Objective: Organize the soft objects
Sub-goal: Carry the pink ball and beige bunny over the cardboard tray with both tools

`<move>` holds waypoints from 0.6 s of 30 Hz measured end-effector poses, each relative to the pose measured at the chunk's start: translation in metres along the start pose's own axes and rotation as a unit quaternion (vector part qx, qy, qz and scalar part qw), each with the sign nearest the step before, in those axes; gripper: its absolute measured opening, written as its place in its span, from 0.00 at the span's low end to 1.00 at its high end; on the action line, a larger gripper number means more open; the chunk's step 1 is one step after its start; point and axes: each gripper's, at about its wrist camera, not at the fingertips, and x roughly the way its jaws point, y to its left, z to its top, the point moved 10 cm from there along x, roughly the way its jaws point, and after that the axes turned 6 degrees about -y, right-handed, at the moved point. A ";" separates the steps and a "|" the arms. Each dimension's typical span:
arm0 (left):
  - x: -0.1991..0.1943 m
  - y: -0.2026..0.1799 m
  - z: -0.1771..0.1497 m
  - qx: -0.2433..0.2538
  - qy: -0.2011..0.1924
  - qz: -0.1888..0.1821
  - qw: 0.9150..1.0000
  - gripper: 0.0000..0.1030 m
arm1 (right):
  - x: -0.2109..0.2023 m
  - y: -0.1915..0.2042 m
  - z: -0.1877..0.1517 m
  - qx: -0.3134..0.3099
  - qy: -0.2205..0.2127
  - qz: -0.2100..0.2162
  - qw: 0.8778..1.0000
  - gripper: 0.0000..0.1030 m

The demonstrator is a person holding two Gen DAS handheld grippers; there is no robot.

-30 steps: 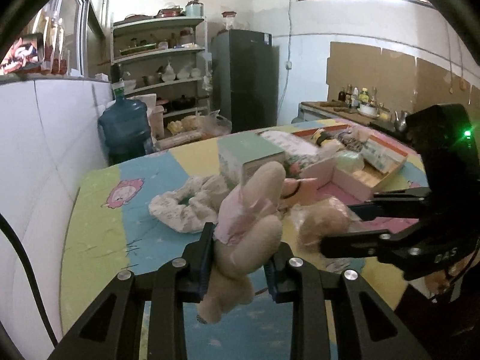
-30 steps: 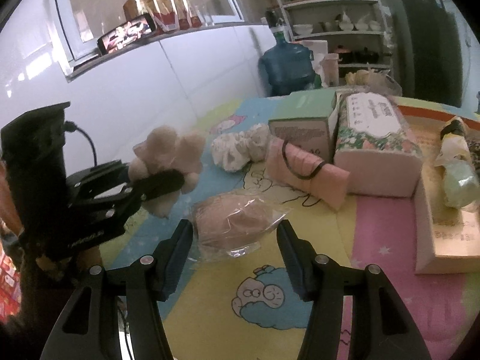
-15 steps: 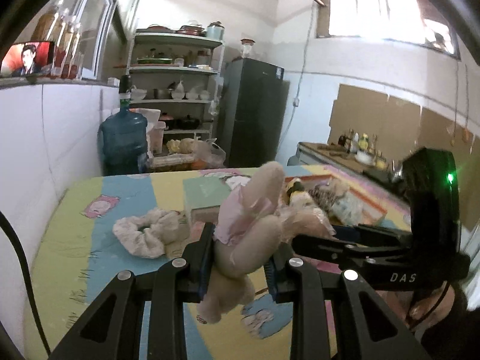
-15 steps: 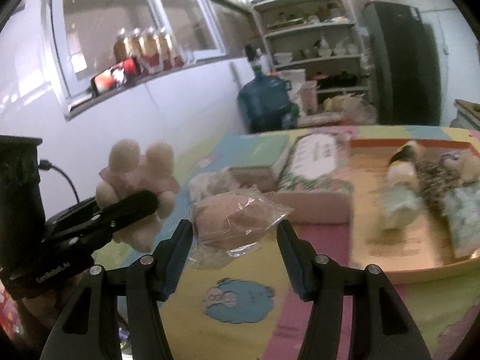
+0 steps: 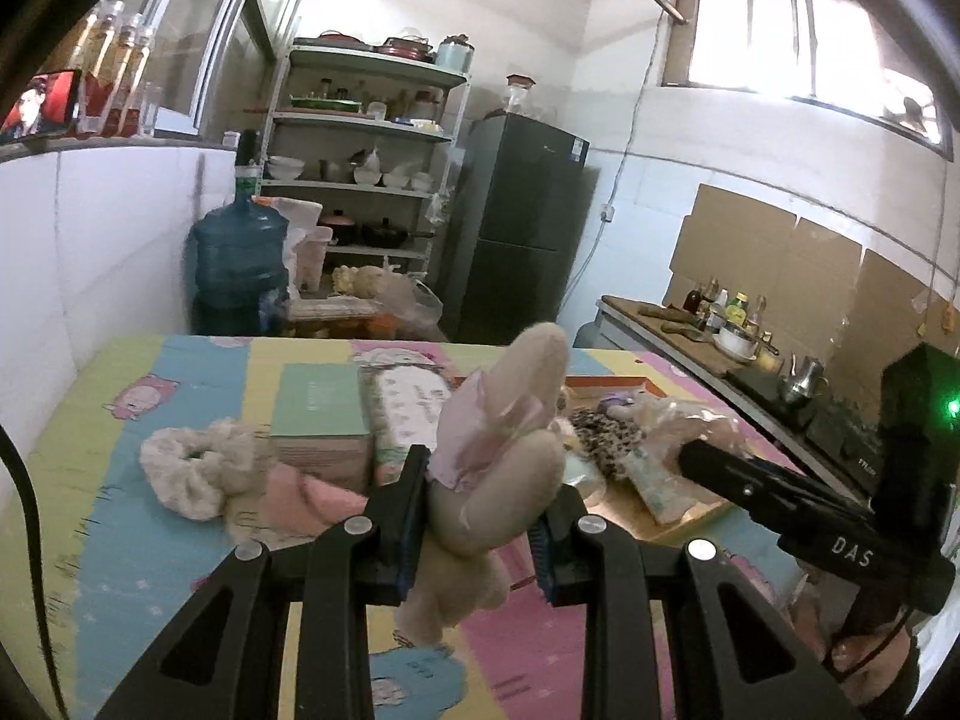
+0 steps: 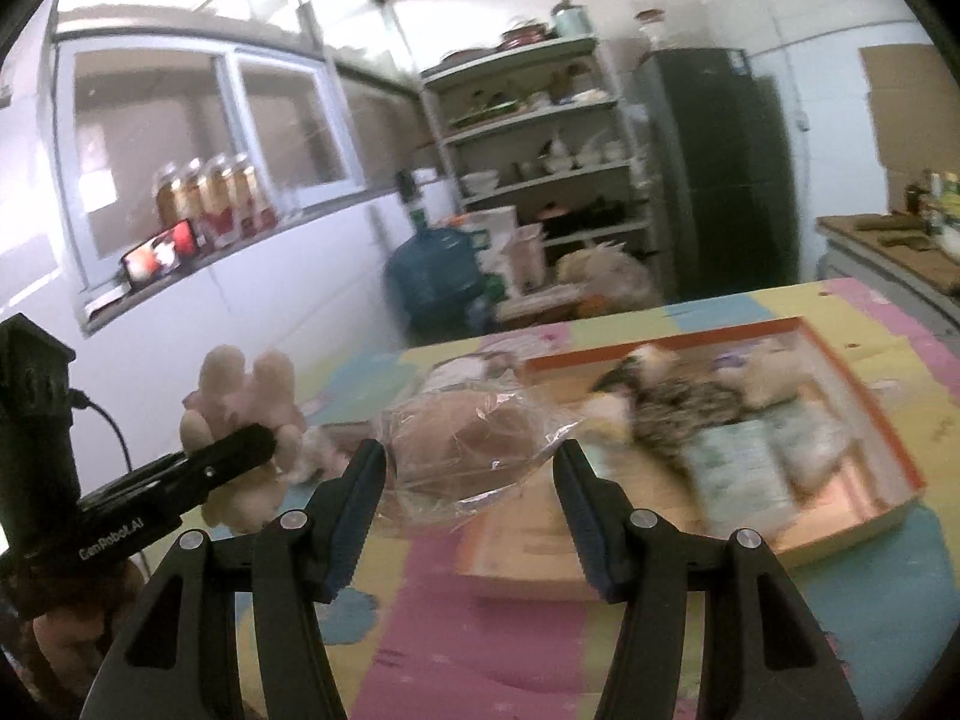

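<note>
My left gripper (image 5: 480,504) is shut on a beige plush toy (image 5: 510,456) in a pink dress, lifted above the colourful mat. In the right wrist view the same plush toy (image 6: 243,414) shows at the left, in the left gripper (image 6: 240,450). My right gripper (image 6: 471,468) is shut on a brown soft object wrapped in clear plastic (image 6: 468,450), also in the air. An orange-rimmed tray (image 6: 864,420) lies ahead and right; it holds a leopard-print soft item (image 6: 684,408) and other soft things. In the left wrist view the right gripper (image 5: 708,456) reaches in from the right.
On the mat (image 5: 180,540) lie a cream scrunchie (image 5: 198,468), a pink pouch (image 5: 312,498), a green box (image 5: 321,414) and a floral tissue pack (image 5: 402,408). A water jug (image 5: 240,264), shelves (image 5: 360,180) and a dark fridge (image 5: 522,228) stand behind. A counter (image 5: 690,330) runs along the right.
Both grippers have risen and swung right with their loads, towards the tray. The tray now sits closer ahead in the right wrist view. Neither grip has changed.
</note>
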 end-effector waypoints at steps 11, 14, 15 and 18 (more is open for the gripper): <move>0.044 -0.074 -0.011 0.011 0.018 -0.041 0.999 0.29 | -0.037 -0.094 0.012 0.059 -0.038 -0.058 0.996 0.58; 0.058 -0.093 -0.016 0.009 0.025 -0.055 0.998 0.29 | -0.043 -0.115 0.012 0.069 -0.043 -0.073 0.994 0.58; 0.062 -0.098 -0.018 0.010 0.027 -0.056 0.998 0.29 | -0.046 -0.124 0.013 0.072 -0.045 -0.079 0.993 0.58; 0.071 -0.109 -0.024 0.011 0.032 -0.060 0.998 0.29 | -0.048 -0.139 0.013 0.075 -0.049 -0.091 0.992 0.58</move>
